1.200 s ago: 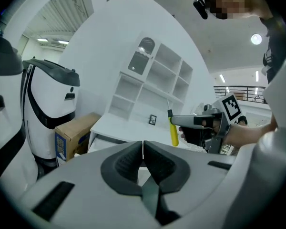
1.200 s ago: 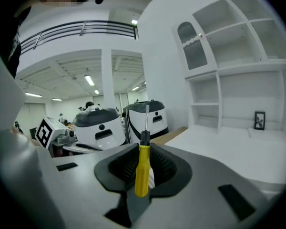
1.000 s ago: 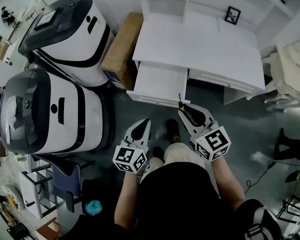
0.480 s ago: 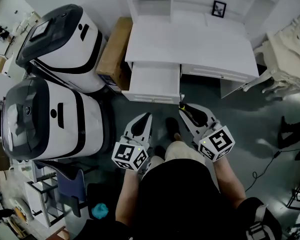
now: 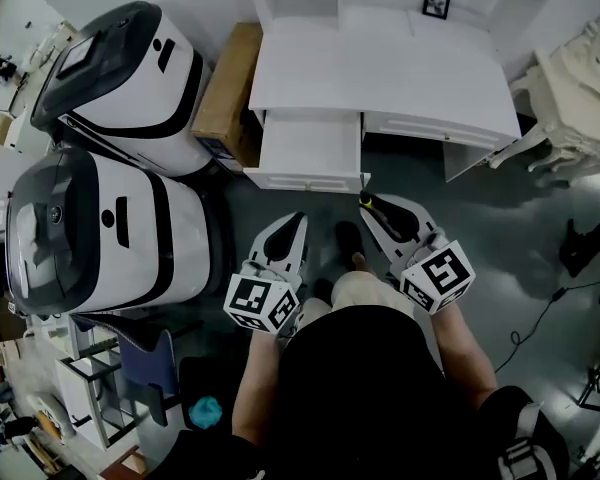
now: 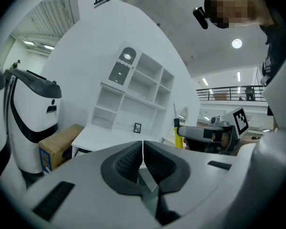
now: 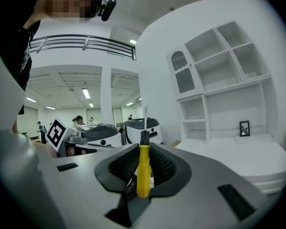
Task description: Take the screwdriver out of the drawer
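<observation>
In the head view the right gripper (image 5: 372,208) hides most of the screwdriver (image 5: 363,199); only its collar and shaft poke out. The framed picture (image 5: 437,0) on the desk (image 5: 380,73) is too small to make out.

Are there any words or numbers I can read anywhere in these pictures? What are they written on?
No text can be read anywhere.
Cardboard box: a blue label on its end, too blurred to read.
Framed picture: too small to read.
Marker cubes, left and right: black-and-white square patterns, not letters or numbers.
</observation>
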Action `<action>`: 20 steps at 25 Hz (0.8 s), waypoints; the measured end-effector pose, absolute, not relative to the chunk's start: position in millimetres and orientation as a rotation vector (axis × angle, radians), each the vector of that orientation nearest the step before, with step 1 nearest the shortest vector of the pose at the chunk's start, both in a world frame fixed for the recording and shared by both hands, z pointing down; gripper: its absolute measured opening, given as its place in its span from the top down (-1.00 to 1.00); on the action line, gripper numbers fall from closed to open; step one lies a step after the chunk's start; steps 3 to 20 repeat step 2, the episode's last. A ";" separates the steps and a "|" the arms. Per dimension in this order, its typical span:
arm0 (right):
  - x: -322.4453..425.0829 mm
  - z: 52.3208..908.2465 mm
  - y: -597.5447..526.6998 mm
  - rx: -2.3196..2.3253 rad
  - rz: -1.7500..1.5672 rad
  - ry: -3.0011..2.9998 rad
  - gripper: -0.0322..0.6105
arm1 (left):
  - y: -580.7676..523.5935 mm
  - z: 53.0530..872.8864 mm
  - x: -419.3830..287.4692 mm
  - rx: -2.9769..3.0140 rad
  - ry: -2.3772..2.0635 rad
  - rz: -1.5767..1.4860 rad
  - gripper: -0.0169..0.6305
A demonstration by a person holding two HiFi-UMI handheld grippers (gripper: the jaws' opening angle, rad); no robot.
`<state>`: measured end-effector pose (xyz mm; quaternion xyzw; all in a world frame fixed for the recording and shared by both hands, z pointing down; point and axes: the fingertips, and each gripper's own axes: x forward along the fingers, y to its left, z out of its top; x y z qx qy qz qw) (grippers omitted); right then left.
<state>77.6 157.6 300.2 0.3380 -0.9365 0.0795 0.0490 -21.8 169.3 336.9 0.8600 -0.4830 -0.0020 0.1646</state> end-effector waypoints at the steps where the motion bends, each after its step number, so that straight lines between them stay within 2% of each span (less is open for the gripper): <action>1: 78.1 301.0 157.3 1.032 0.242 -2.853 0.64 | 169.5 337.4 -21.2 2.452 -1.374 -0.005 0.86; 20: 78.7 301.7 156.9 1.034 0.242 -2.852 0.64 | 169.7 337.9 -20.5 2.452 -1.373 -0.005 0.86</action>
